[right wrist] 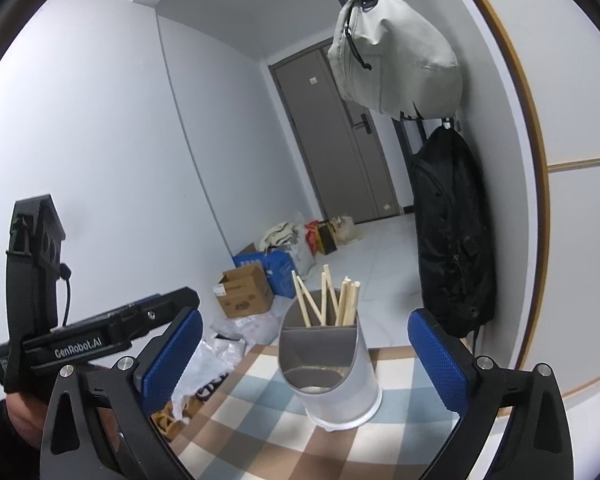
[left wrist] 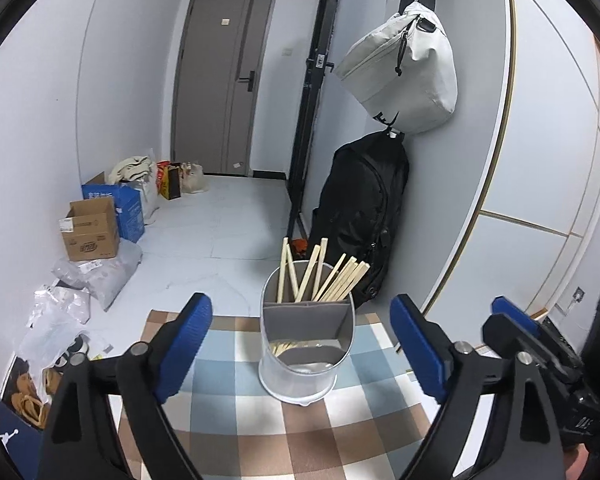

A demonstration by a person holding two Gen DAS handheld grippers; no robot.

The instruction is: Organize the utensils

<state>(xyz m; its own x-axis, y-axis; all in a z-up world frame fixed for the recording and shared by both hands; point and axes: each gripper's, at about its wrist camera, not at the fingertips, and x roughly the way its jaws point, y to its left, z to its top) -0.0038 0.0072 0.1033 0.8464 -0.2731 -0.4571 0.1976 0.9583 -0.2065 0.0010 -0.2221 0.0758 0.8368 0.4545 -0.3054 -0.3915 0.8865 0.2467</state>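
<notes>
A silver utensil holder point(left wrist: 304, 368) point(right wrist: 332, 380) with a grey divider stands upright on the checked tablecloth point(left wrist: 236, 412) point(right wrist: 260, 428). Several wooden chopsticks point(left wrist: 324, 276) point(right wrist: 332, 300) stick up from its rear compartment; a few pale ones lie low in the front compartment. My left gripper point(left wrist: 300, 344) is open, its blue pads either side of the holder and short of it, holding nothing. My right gripper point(right wrist: 304, 360) is open too, nothing between its pads. The right gripper's body point(left wrist: 540, 344) shows at the right of the left wrist view, and the left gripper's body point(right wrist: 96, 340) at the left of the right wrist view.
A black backpack point(left wrist: 360, 220) point(right wrist: 452, 240) and a grey bag point(left wrist: 408, 64) point(right wrist: 396, 56) hang on the wall just behind the table's far edge. Cardboard boxes point(left wrist: 92, 228) point(right wrist: 244, 292) and plastic bags point(left wrist: 80, 292) lie on the floor to the left.
</notes>
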